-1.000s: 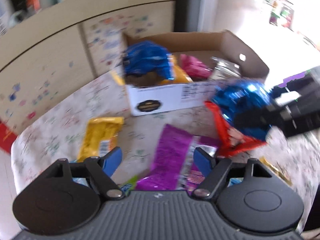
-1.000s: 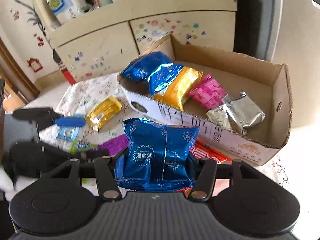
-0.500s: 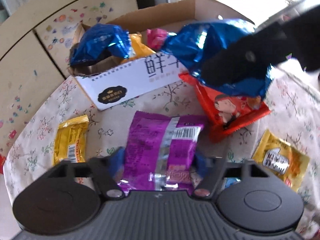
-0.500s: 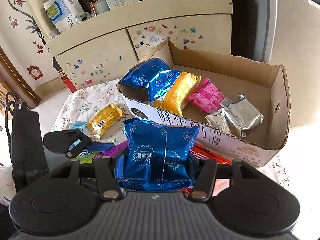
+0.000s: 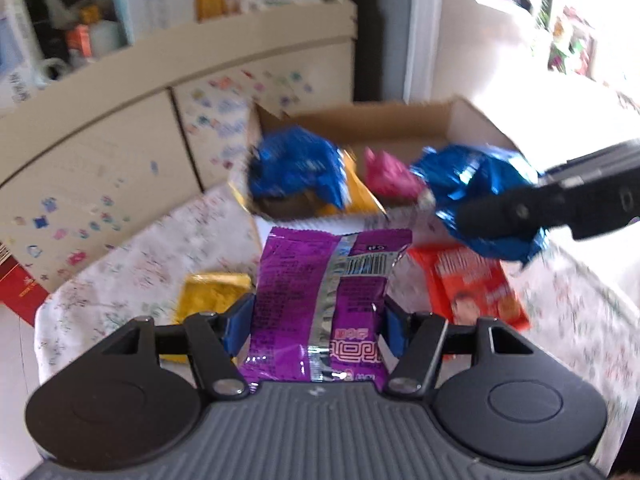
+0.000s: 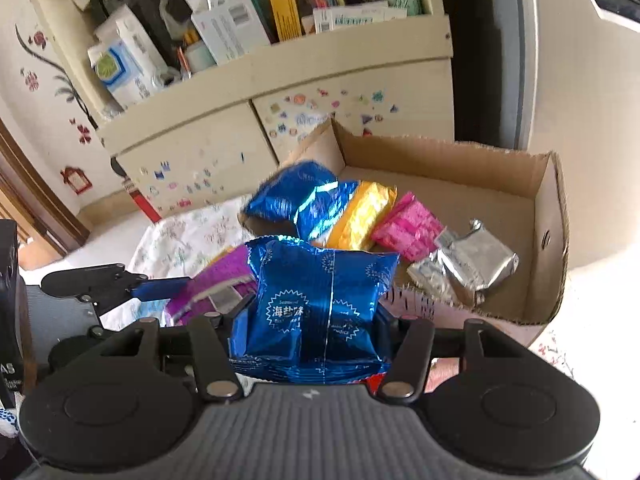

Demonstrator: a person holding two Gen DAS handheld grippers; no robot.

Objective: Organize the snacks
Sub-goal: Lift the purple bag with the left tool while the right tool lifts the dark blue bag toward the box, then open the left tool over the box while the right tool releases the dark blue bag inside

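Snacks held for boxing: left claw clamped on purple packet, right claw clamped on blue packet, both facing cardboard box.

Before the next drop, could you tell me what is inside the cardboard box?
The cardboard box holds a blue packet, a yellow packet, a pink packet and silver packets. Anything beneath them is covered.

Surface: I see a table under a white floral cloth.
Box: cardboard box sits on the far part of the cloth.
Loose packs: a yellow packet lies left of my view, an orange-red packet right, both flat on the cloth, well apart.
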